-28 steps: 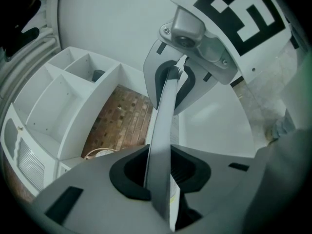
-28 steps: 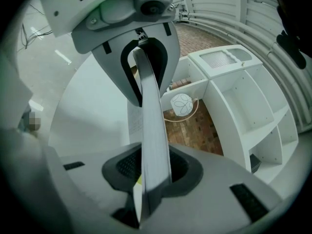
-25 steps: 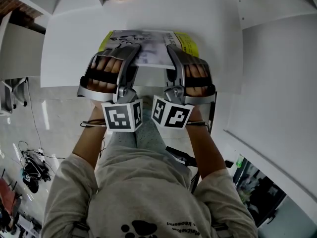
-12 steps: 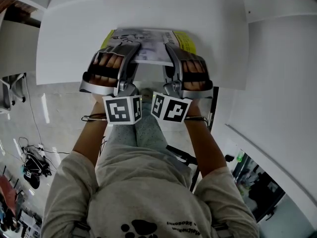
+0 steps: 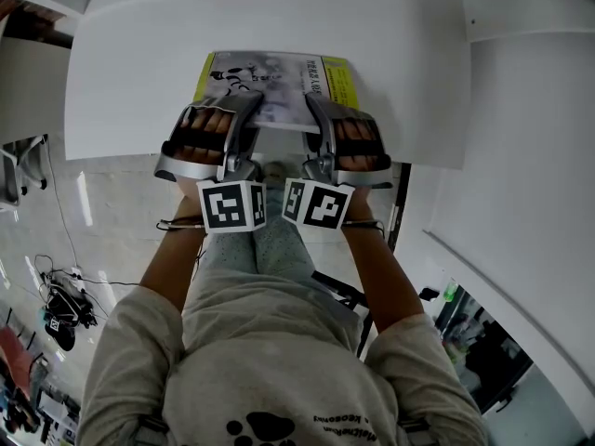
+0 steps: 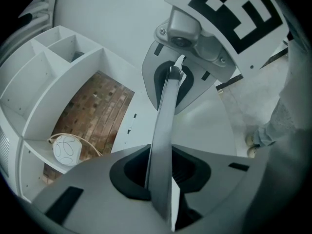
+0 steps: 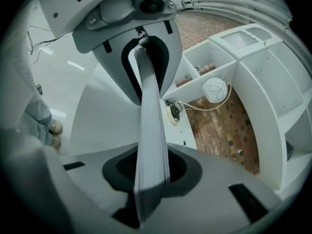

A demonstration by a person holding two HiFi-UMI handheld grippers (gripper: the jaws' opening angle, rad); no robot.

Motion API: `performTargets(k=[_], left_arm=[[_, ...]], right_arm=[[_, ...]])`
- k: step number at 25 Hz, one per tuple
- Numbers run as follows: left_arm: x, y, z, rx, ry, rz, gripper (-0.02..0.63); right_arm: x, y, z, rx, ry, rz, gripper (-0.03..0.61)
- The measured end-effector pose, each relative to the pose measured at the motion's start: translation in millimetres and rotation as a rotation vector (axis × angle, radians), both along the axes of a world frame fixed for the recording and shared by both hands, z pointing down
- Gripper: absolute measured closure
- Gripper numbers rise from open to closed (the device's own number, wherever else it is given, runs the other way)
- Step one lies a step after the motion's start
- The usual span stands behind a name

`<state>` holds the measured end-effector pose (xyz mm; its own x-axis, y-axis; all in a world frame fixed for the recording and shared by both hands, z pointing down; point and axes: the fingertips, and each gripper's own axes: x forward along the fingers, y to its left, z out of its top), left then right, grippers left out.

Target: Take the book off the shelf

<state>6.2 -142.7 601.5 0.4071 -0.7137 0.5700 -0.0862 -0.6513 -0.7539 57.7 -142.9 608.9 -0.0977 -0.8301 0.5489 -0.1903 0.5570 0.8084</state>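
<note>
Fingers of the left gripper (image 5: 244, 108) were clamped on the near left edge of the thin, yellow-bordered book with a grey-and-white printed cover (image 5: 270, 80). The right gripper (image 5: 316, 110) pinched its near right edge. Since a second earlier, both had sunk slightly with the book, which lay flat over the white tabletop (image 5: 121, 91), close to its front edge.

Both arms stretch forward, side by side — left gripper (image 5: 249, 105) and right gripper (image 5: 312, 105) each clamped on the book (image 5: 270, 77).
</note>
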Motion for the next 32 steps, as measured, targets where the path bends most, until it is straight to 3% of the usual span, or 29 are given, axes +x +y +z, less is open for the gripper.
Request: performTargets(k=[6,15,21,26,32], left_arm=[[-1,-1,25,-0.088,-0.032,-0.005,0.523],[-3,6,66,-0.302,-0.107,-0.003,0.508],[-4,9,77,-0.412,-0.11,-0.014,0.482],[-5,18,79,-0.516,-0.13,-0.007,0.448],[-8,32,79,-0.629,-0.144,0.003,0.407]], right_arm=[[-1,-2,22,-0.068,0.03,-0.008,0.495],[-3,7,67,-0.284,0.068,-0.034,0.489],[-5,8,81,-0.403,0.04,-0.052,0.457],[-3,15,82,-0.48,0.085,-0.077,0.414],[-8,31,82,-0.6,0.042,-0.098,0.354]])
